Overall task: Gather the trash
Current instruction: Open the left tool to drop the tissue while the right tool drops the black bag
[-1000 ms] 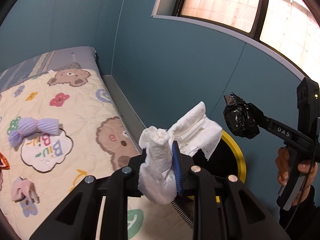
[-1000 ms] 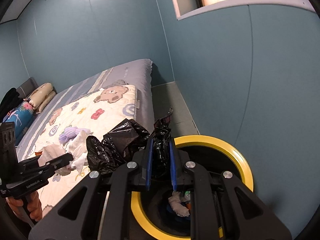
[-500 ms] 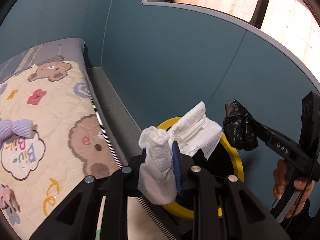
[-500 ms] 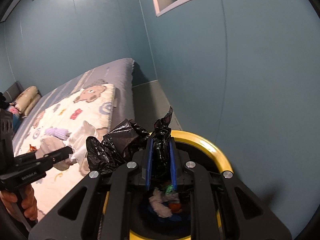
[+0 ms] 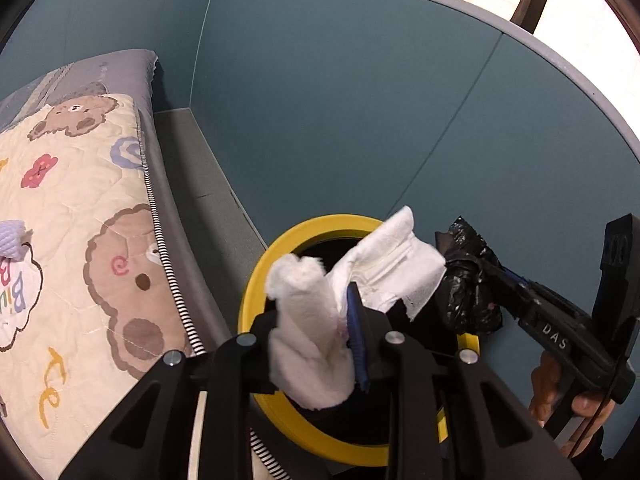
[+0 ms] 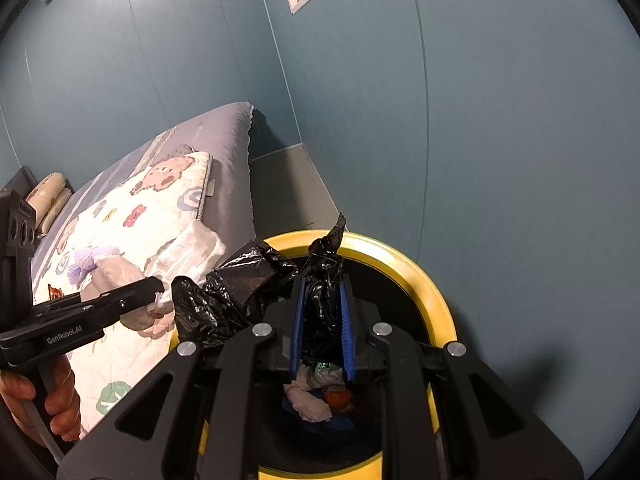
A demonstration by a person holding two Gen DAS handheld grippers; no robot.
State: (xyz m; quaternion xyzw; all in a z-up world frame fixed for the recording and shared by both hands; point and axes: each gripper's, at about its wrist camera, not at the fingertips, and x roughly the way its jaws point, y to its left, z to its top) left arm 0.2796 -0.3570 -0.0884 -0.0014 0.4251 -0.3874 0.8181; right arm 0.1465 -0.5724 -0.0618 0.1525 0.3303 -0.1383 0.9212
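Note:
My left gripper (image 5: 316, 316) is shut on a crumpled white tissue (image 5: 316, 332) and holds it over the near-left rim of the yellow-rimmed black bin (image 5: 256, 280). My right gripper (image 6: 320, 312) is shut on a crumpled black plastic bag (image 6: 240, 288) and holds it above the bin's opening (image 6: 420, 272). In the left wrist view the black bag (image 5: 468, 288) hangs over the bin's right side. Inside the bin lie white tissues (image 6: 308, 400) and an orange scrap. The left gripper with its tissue (image 6: 192, 252) shows at the left in the right wrist view.
The bin stands on grey floor (image 5: 192, 184) between the bed and the blue wall (image 5: 360, 120). The bed carries a bear-print quilt (image 5: 72, 216) with a lilac knitted item (image 6: 84, 264) on it. Pillows (image 6: 48, 200) lie at the bed's far end.
Both grippers have moved closer to the bin and now hang over it. The bin's inside fills more of the right wrist view. Both grips are unchanged.

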